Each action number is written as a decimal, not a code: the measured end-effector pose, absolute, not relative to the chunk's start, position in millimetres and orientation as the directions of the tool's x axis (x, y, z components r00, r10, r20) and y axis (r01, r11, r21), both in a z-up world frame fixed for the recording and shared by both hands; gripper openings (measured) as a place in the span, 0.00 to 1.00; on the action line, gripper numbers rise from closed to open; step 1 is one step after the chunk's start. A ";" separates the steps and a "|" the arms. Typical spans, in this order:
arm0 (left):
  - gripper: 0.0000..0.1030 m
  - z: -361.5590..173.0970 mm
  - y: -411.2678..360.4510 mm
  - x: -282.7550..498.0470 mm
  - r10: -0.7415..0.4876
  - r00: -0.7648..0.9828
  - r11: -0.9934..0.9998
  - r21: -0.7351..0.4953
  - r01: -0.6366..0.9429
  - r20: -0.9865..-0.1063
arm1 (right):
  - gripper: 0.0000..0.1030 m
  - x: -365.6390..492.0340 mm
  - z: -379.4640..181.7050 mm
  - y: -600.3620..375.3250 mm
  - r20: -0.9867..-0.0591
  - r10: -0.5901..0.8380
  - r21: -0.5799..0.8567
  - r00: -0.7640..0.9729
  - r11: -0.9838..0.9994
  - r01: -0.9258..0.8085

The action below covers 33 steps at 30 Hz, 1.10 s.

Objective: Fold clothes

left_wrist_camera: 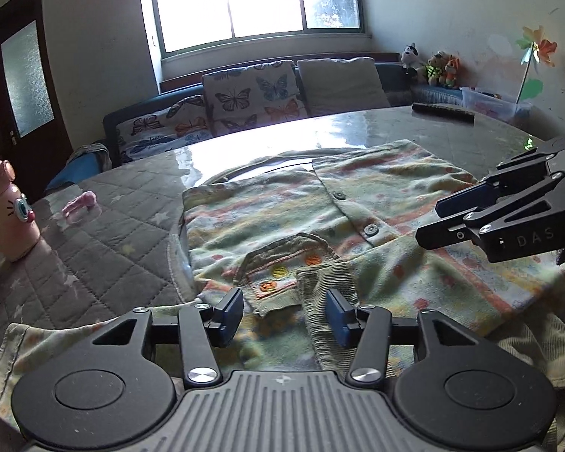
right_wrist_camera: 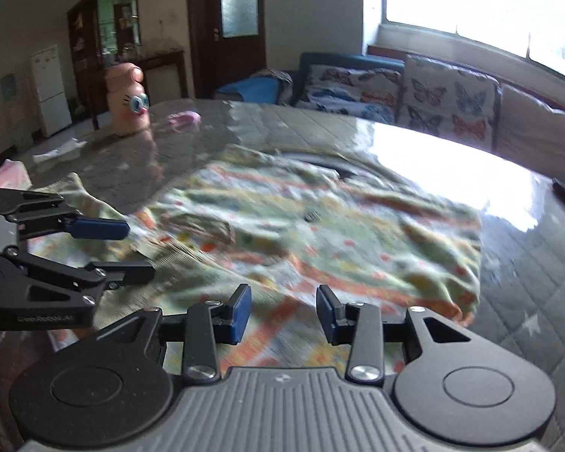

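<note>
A small green, orange and yellow patterned button-up garment lies spread on the round table, with a corduroy collar near me. It also shows, blurred, in the right wrist view. My left gripper is open, its pads just above the collar, holding nothing. It shows at the left of the right wrist view. My right gripper is open and empty above the garment's near side. It shows at the right of the left wrist view, over the garment's right part.
The table has a grey quilted cover under clear film. A pink cat-face bottle stands at the left, a small pink item beside it. A dark remote lies at the far edge. A sofa with butterfly cushions is behind.
</note>
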<state>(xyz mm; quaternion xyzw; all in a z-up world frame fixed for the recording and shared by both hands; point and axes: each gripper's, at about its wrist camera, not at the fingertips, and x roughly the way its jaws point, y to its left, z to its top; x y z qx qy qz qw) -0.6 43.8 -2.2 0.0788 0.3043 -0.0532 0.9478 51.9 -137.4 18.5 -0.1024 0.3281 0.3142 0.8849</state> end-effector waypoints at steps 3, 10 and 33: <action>0.66 2.5 57.0 -6.9 -0.043 0.811 0.990 0.085 0.114 -0.584 | 0.38 51.1 13.6 -123.2 -0.657 0.498 0.020 0.566 0.762 -0.647; 0.79 11.1 100.7 -30.3 0.074 0.822 0.996 0.077 -0.037 -0.564 | 0.39 38.2 10.2 -102.8 -0.662 0.501 -0.035 0.557 0.722 -0.691; 0.78 5.1 201.6 -56.2 0.365 0.729 0.904 0.033 -0.427 -0.579 | 0.38 -9.0 23.6 -120.1 -0.680 0.592 0.072 0.432 0.641 -0.764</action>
